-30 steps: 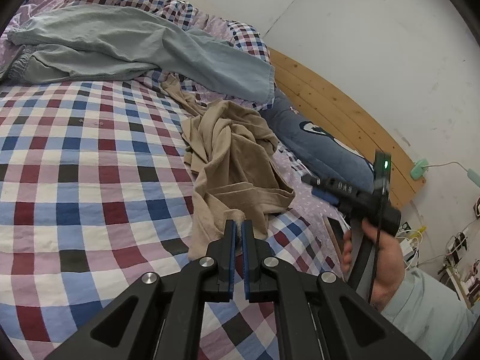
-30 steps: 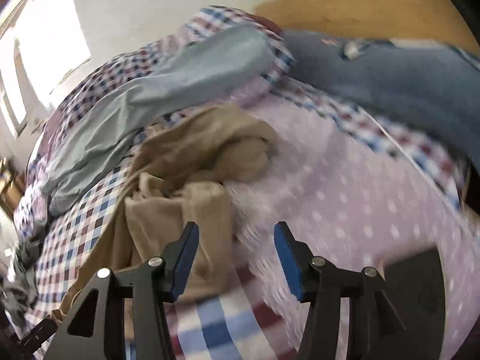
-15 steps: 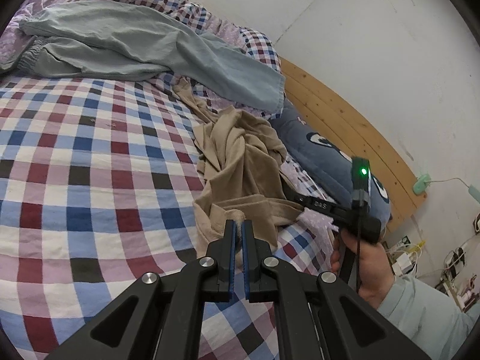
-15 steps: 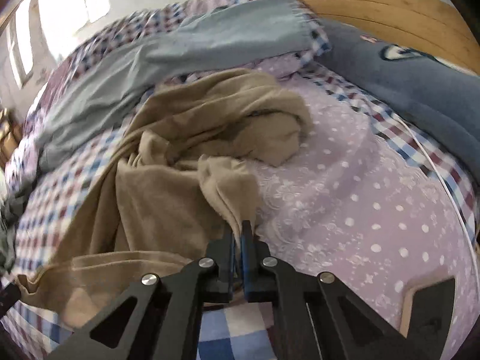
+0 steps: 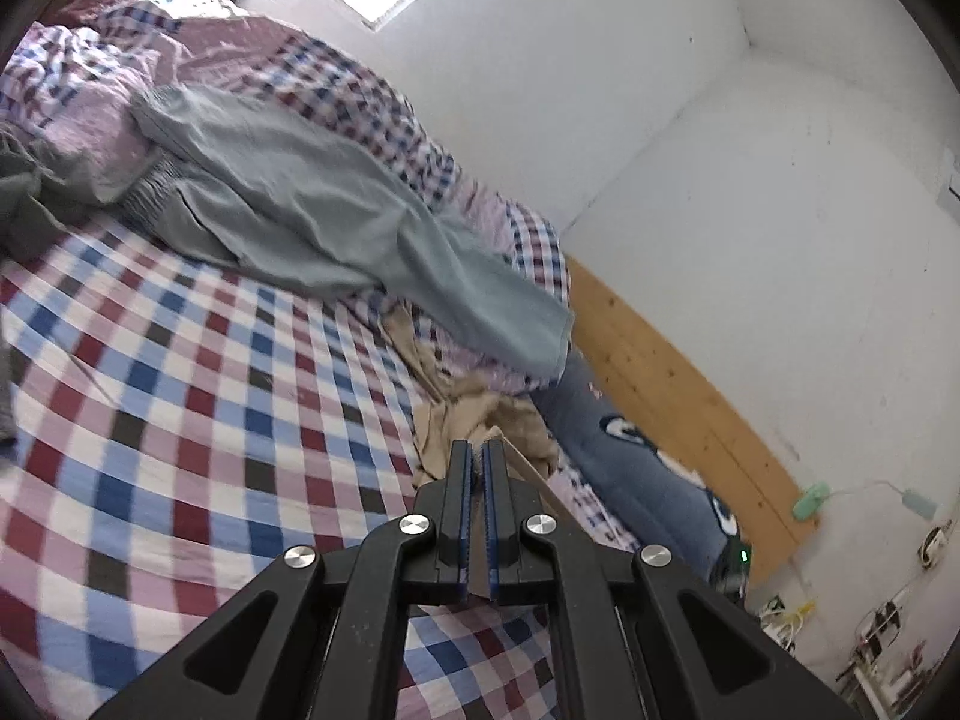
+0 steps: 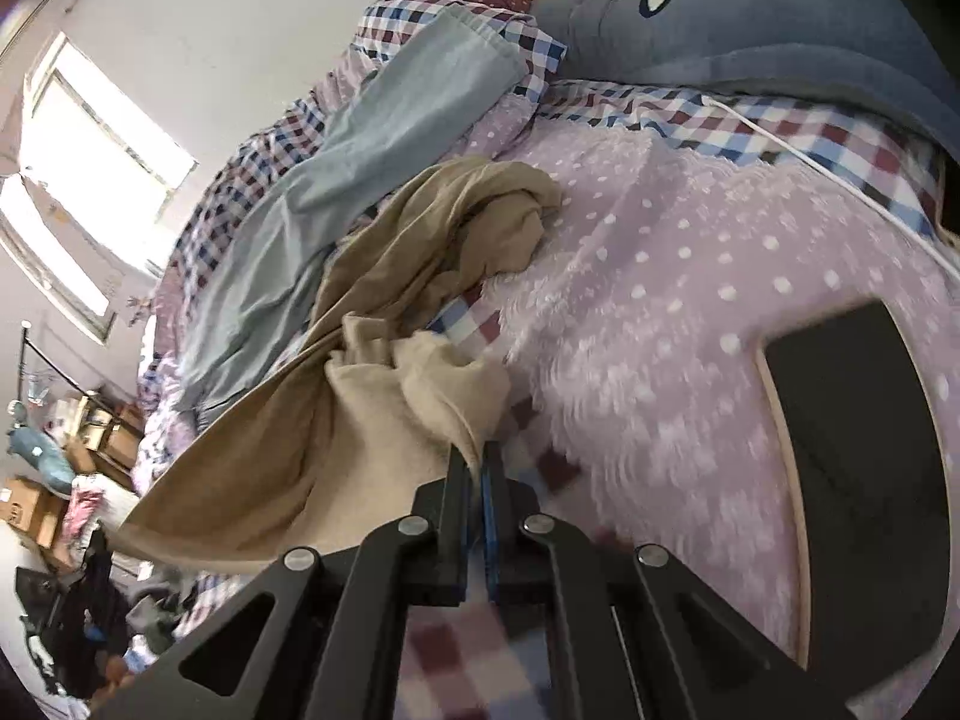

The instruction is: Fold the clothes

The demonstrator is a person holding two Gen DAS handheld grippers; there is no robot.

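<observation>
L gripper [image 5: 476, 450]: jaws closed on a bit of the tan garment [image 5: 480, 414], cloth pinched right at the tips. R gripper [image 6: 477, 462]: jaws closed on a pale, fuzzy inside-out edge of same garment [image 6: 384, 420], fabric bunching up from the tips. Garment is lifted and pulled taut to the left in R view, twisted and crumpled, the rest trailing back onto the bed near the headboard [image 5: 672, 384] end. Beyond it: lilac dotted blanket [image 6: 660, 300] w/ a dark flat slab [image 6: 852, 450] on it, checked sheet [image 5: 180, 420], grey-blue trousers [image 5: 312, 204] sprawled across the bedding, blue pillow [image 5: 630, 456] against the headboard.
</observation>
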